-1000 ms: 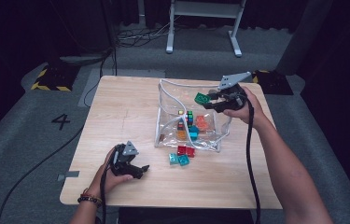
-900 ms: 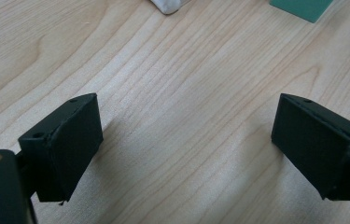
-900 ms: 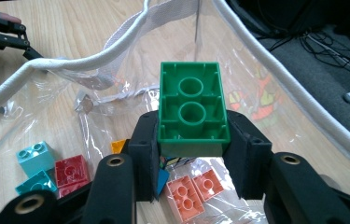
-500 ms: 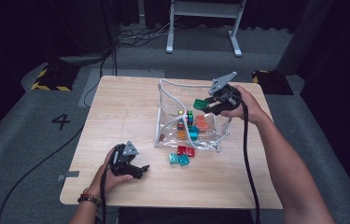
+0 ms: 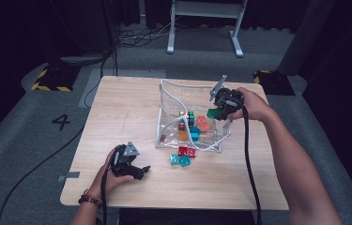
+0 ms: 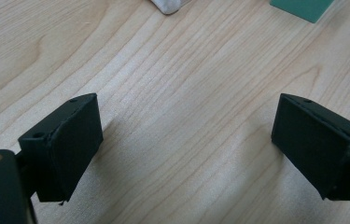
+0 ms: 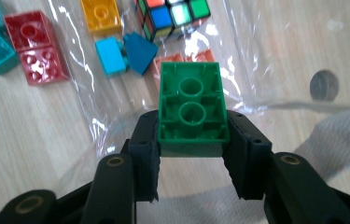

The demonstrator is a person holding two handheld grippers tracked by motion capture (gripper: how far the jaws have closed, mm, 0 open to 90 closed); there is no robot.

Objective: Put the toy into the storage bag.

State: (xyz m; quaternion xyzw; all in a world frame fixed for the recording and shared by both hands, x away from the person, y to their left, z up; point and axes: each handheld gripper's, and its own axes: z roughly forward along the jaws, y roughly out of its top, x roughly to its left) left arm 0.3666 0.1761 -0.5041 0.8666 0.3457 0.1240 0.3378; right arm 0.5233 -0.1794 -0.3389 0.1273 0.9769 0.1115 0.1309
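Right gripper view: right gripper (image 7: 192, 154) pinches green brick (image 7: 191, 105) over clear bag (image 5: 169, 101) near table's far right corner—release inside rim; left gripper (image 6: 186, 154) spread, idle.

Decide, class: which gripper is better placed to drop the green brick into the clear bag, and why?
The right. The right gripper already has its jaws clamped on the green brick, held above the open clear bag. The left gripper rests with open jaws on the table, away from the bag.
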